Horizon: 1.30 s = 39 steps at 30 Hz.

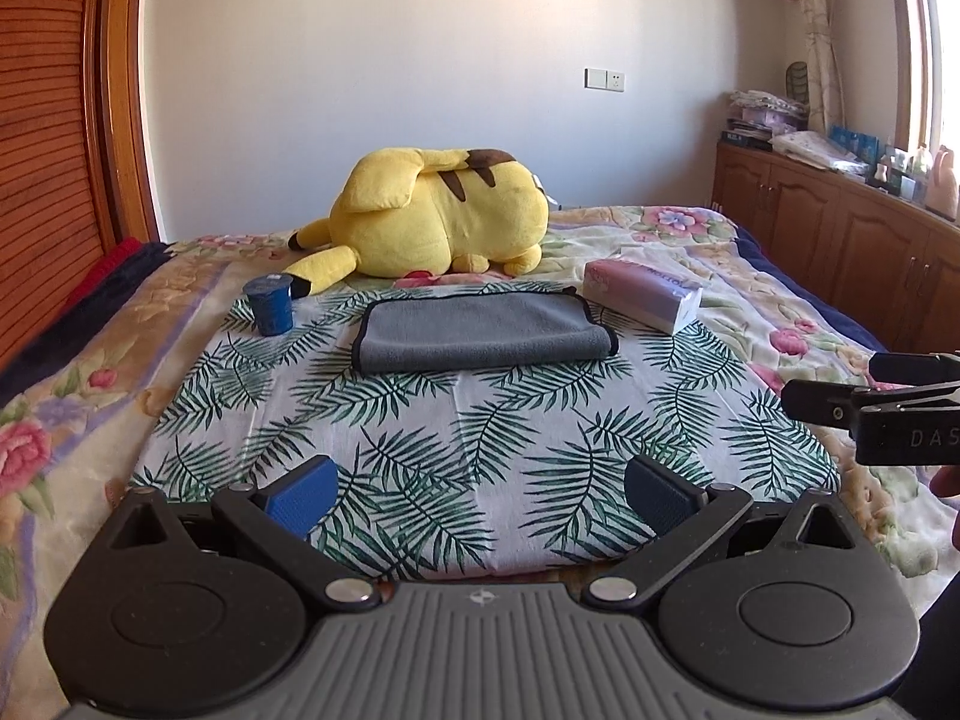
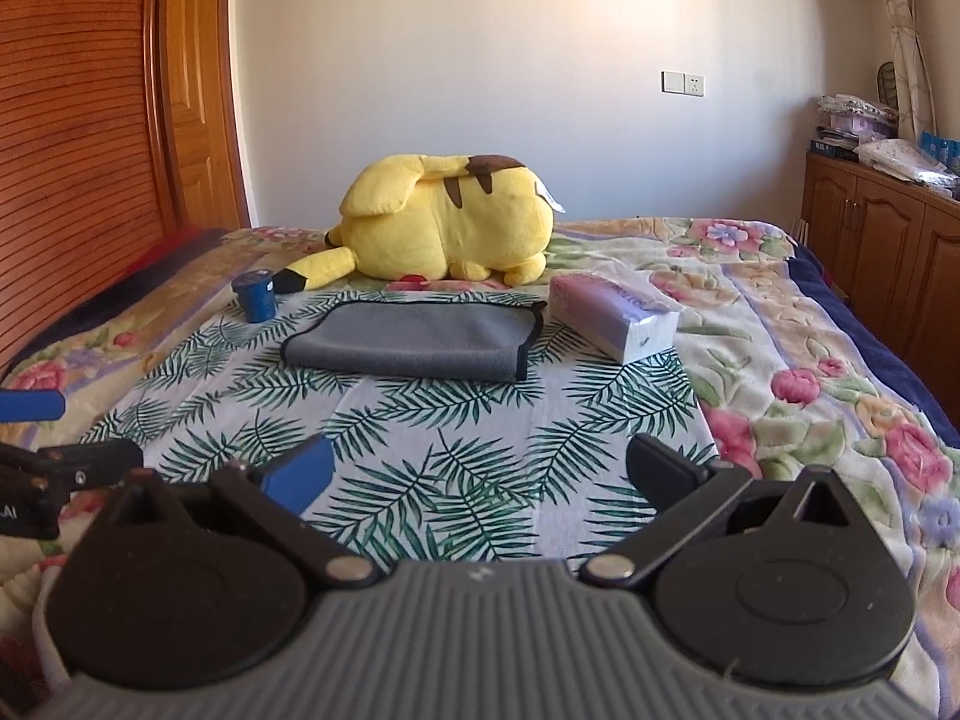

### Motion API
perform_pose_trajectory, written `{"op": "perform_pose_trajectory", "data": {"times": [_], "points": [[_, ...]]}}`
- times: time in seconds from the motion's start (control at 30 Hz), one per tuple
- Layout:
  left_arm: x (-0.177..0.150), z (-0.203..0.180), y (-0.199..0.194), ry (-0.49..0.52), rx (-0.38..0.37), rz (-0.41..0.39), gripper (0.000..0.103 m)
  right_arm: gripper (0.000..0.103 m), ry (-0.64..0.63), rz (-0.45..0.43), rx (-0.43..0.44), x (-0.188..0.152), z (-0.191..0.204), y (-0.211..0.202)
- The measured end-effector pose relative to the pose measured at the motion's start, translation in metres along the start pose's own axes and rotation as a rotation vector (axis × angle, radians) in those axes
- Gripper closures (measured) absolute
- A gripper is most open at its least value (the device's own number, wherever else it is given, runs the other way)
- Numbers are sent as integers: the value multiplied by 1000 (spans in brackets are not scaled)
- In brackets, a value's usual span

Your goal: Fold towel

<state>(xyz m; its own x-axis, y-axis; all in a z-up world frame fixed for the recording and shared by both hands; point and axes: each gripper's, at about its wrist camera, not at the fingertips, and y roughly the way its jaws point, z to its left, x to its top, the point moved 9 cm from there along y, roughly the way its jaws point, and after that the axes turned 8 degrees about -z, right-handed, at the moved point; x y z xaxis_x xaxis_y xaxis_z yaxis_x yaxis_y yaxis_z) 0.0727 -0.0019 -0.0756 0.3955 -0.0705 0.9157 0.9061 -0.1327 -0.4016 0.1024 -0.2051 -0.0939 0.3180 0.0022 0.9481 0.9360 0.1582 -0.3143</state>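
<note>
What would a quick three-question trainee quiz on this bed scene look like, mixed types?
1. True or false: the grey towel with black trim already lies folded on the palm-leaf print cloth.
2. Which object sits to the towel's left? A) pink tissue pack B) dark blue cup C) yellow plush toy
3. Fill in: both the left gripper and the right gripper are ____.

Key: 1 true; 2 B; 3 open.
</note>
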Motion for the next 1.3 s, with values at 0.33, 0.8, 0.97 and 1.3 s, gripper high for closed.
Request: {"op": "perform_pose_trajectory", "data": {"times": [0.33,0.8,0.97,1.3], "points": [[5,-2,-2,1,5,-24,16,0,7,-8,-11,-4,-4,-2],[17,-2,-16,31,26,-111,16,0,-8,-49,-21,-1,-5,-6],[21,-2,-18,29,22,-128,16,0,-4,-64,-25,2,-7,-7],[27,0,-24,38,39,-170,16,0,0,-104,-41,6,-12,-13]]}}
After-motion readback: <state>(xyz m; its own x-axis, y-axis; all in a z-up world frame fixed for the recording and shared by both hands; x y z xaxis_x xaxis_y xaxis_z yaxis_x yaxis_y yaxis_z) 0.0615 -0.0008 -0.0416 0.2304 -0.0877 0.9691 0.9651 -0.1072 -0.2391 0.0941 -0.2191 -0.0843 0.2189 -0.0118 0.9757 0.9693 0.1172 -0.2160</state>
